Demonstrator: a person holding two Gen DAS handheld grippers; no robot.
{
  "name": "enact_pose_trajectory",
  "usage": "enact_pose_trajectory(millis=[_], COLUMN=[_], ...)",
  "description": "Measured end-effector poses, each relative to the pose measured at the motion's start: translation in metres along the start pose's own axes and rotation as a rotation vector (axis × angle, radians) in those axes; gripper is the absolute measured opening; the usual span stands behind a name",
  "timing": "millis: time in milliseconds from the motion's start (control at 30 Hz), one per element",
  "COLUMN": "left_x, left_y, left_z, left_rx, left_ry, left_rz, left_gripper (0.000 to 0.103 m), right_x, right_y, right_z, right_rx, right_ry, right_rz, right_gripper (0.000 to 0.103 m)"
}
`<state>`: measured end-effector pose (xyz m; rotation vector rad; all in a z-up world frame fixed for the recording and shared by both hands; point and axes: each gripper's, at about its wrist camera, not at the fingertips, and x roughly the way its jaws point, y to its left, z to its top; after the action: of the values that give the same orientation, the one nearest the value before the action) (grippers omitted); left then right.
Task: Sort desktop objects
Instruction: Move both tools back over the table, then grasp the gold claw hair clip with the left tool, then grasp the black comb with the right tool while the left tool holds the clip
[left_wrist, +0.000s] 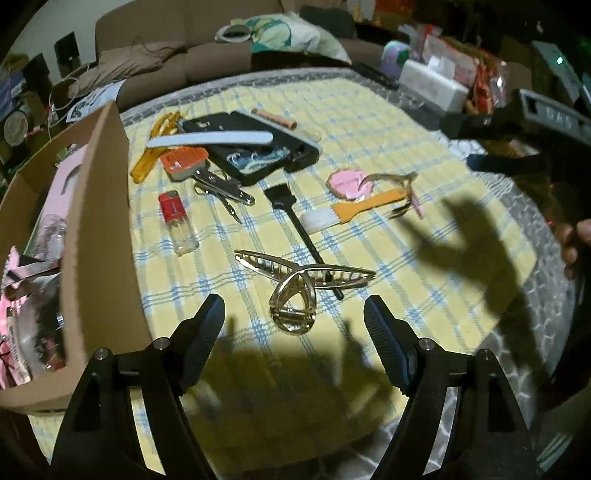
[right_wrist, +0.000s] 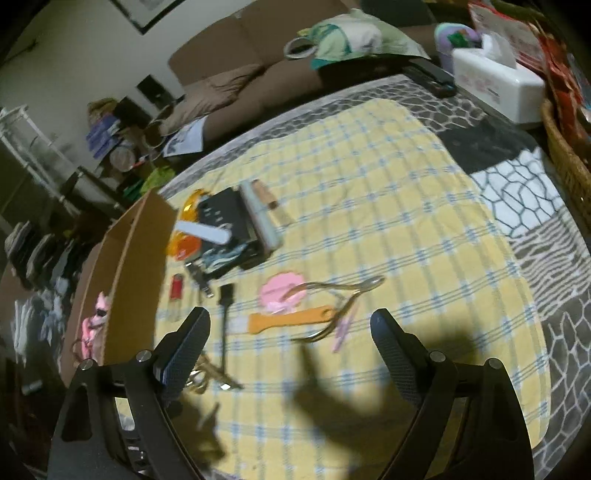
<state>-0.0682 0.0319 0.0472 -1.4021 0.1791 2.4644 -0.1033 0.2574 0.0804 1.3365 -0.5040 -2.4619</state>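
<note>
Hair claw (left_wrist: 295, 288) – polished gold-tone metal, glossy. Cloth (left_wrist: 369, 129) – woven checked fabric, matt. Box (left_wrist: 99, 229): plain brown cardboard, matt. Tray (left_wrist: 258, 147): black plastic, slight sheen. Cuticle nippers (right_wrist: 332, 306): shiny metal. Gripper pads (left_wrist: 384, 343): finely ribbed black surface.

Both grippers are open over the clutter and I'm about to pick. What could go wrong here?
The hair claw lies across the black brush handle, so the left gripper may drag both. The nippers overlap the orange spatula near the right gripper, inviting a double grab. The box flap stands close, an easy bump.
</note>
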Motion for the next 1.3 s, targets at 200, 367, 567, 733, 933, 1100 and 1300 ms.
enact_pose_trajectory(millis=[200,367,567,733,933,1100,1300], left_x=[0.033,0.044,0.021,-0.036,-0.087,-0.119,-0.131], left_y=[0.004,0.005,0.023,0.040,0.075,0.119,0.159], left_z=[0.003,0.001,0.008,0.019,0.025,0.020,0.007], left_rx=[-0.004,0.002,-0.101,-0.181,-0.281,-0.380,-0.451], left_ry=[0.057,0.066,0.017,-0.118,-0.256,-0.356,-0.391], left_rz=[0.004,0.006,-0.053,-0.116,-0.162,-0.144,-0.145], left_gripper=[0.073,0.042,0.028,0.028,0.028,0.028,0.028], right_x=[0.019,0.034,0.043,0.045,0.065,0.094,0.144], right_y=[-0.029,-0.031,-0.004,0.030,0.075,0.103,0.125], right_z=[0.007,0.005,0.000,-0.006,-0.008,-0.010,-0.024], right_rx=[0.073,0.053,-0.060,-0.136,-0.187,-0.226,-0.347], right_ry=[0.001,0.028,0.041,0.039,0.052,0.051,0.099], right_rz=[-0.015,-0.033,-0.018,0.069,0.124,0.079,-0.107], right_gripper=[0.091,0.091,0.091,0.091,0.088,0.085,0.052])
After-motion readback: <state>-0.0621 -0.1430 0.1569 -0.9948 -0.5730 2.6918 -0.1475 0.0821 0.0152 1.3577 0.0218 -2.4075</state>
